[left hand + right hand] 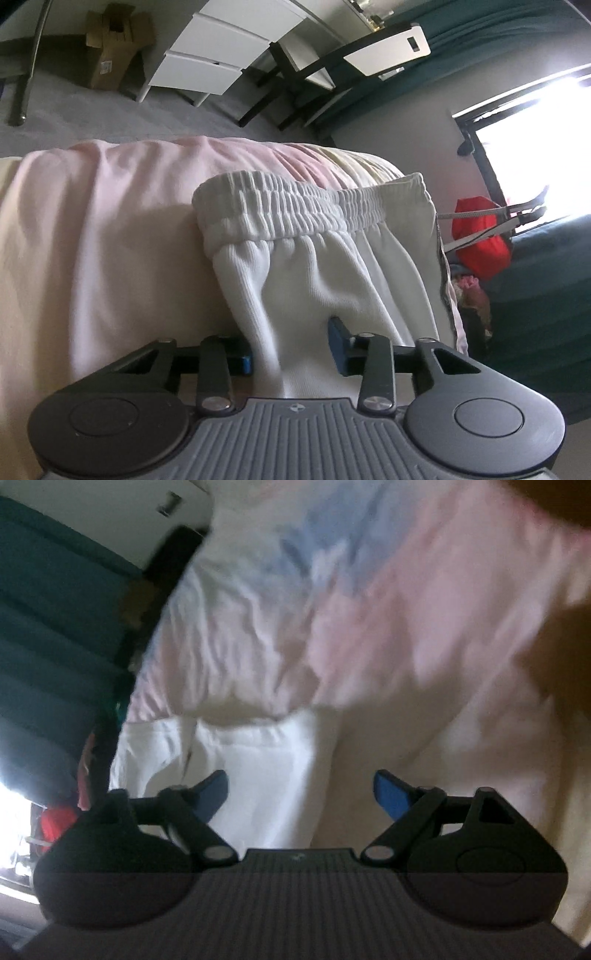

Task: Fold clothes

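Loosely draped over the bed's [92,229] edge: ribbed white shorts [317,266], elastic waistband gathered. Left gripper [291,345] fingers pinching their fabric. Right gripper [301,794] fingers wide apart, holding nothing, above the shorts.

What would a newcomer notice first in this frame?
The white shorts fill the left wrist view's centre, ribbed waistband up, bunched between the left tongs. They lie on a pink sheet. In the blurred right view, the right tongs hang open above them.
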The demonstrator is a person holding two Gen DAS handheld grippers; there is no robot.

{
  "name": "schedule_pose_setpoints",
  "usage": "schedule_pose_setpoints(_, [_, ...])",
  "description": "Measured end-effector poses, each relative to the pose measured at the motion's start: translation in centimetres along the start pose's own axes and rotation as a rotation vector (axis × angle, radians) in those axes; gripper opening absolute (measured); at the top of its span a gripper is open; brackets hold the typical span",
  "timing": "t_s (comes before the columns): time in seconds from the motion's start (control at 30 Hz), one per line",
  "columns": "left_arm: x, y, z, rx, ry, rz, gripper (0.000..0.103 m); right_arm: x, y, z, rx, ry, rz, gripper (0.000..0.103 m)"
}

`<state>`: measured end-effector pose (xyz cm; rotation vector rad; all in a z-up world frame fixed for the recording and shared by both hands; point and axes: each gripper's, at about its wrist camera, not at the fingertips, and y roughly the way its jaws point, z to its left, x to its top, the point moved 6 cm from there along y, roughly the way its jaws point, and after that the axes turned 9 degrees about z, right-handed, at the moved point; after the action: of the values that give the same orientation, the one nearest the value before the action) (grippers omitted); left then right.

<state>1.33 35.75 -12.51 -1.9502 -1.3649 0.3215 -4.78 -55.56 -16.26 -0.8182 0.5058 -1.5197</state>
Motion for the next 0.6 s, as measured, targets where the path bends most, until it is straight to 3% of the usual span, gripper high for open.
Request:
schedule_pose_setpoints(0.03, [0.1, -0.1, 0.0, -0.007, -0.006, -0.003, 0.027, -0.1, 0.6, 0.3, -0.01, -0.014, 0.008, 0.076])
schedule_pose_setpoints(0.1, [0.3, -0.4, 0.1, -0.028, -0.019, -0.01, 0.009, -0.3, 1.8, 0.7, -0.02, -0.025, 0.019, 0.072])
schedule_pose_setpoints(0.17, [0.4, -1.4, -0.4, -0.07, -0.004, -0.031, 0.007, -0.3, 2.8, 1.3, -0.01, -0.032, 0.025, 0.049])
schedule_pose_setpoints(0.2, [0.5, -2.1, -0.8, -0.096, 0.015, -0.048, 0.006, -0.3, 3.0, 1.6, -0.016, -0.038, 0.025, 0.023])
schedule_pose_setpoints(0.23, [0.4, -2.9, -1.4, -0.122, 0.042, -0.071, 0.006, -0.5, 2.7, 2.1, -0.01, -0.054, 0.005, 0.008])
schedule_pose_setpoints(0.4, [0.1, -6.2, -3.6, -0.167, 0.132, -0.175, 0.002, -0.4, -0.7, 4.8, 0.063, -0.145, -0.151, 0.006])
schedule_pose_setpoints(0.6, [0.7, -7.7, -6.6, -0.178, 0.187, -0.252, 0.002, 0.9, -3.6, 6.8, 0.081, -0.186, -0.207, 0.005])
